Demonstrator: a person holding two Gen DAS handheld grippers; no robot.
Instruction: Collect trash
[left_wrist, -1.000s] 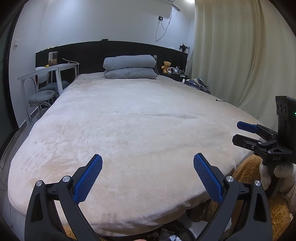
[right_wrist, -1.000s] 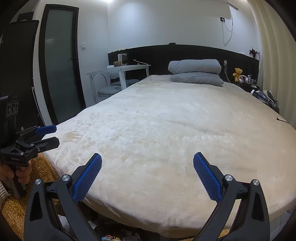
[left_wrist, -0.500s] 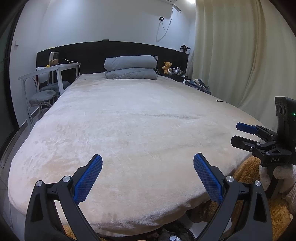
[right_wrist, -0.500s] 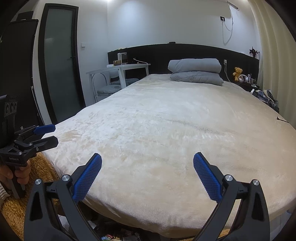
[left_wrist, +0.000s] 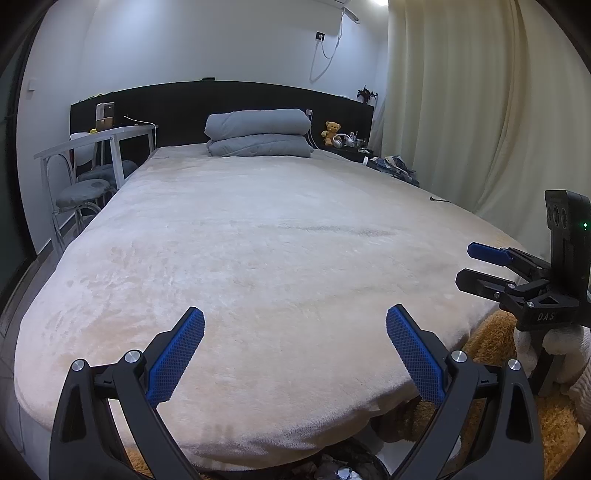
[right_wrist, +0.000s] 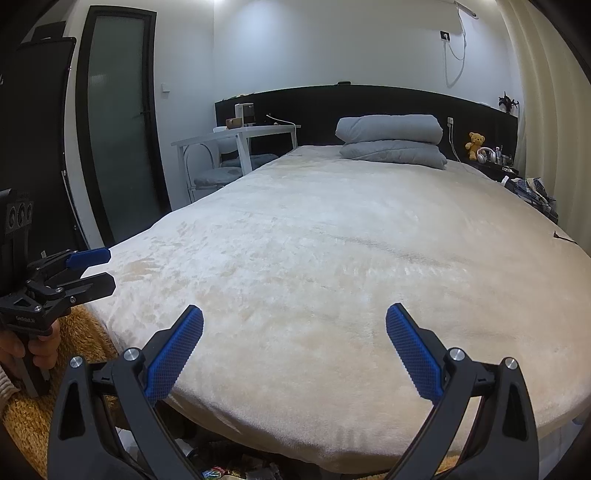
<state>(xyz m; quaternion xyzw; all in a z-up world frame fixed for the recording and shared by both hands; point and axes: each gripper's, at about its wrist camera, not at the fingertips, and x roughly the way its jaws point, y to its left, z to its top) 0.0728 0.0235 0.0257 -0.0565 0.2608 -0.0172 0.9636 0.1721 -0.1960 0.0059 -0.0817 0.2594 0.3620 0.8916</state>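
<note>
The left hand-held gripper (left_wrist: 295, 325) is released, its two blue pads wide apart, and it holds nothing. It hangs over the near edge of the bed (left_wrist: 258, 240), which is covered by a cream plush blanket. The right hand-held gripper (right_wrist: 294, 323) is released too and empty, and it also hangs over the near edge of the bed. In the left wrist view the right one appears at the right side (left_wrist: 480, 266), with a small gap between its fingers. In the right wrist view the left one appears at the left side (right_wrist: 96, 269), held by a hand (right_wrist: 33, 347).

The trash (right_wrist: 229, 472) lies on the floor under the near edge of the bed, at the bottom of the right wrist view; it looks like small wrappers, but it is too small to tell more. Some dark clutter (left_wrist: 340, 469) shows at the bottom of the left wrist view too.

A brown shaggy rug (left_wrist: 491, 332) lies on the floor beside the bed. A folded grey quilt (left_wrist: 258, 133) rests at the far end of the bed.
</note>
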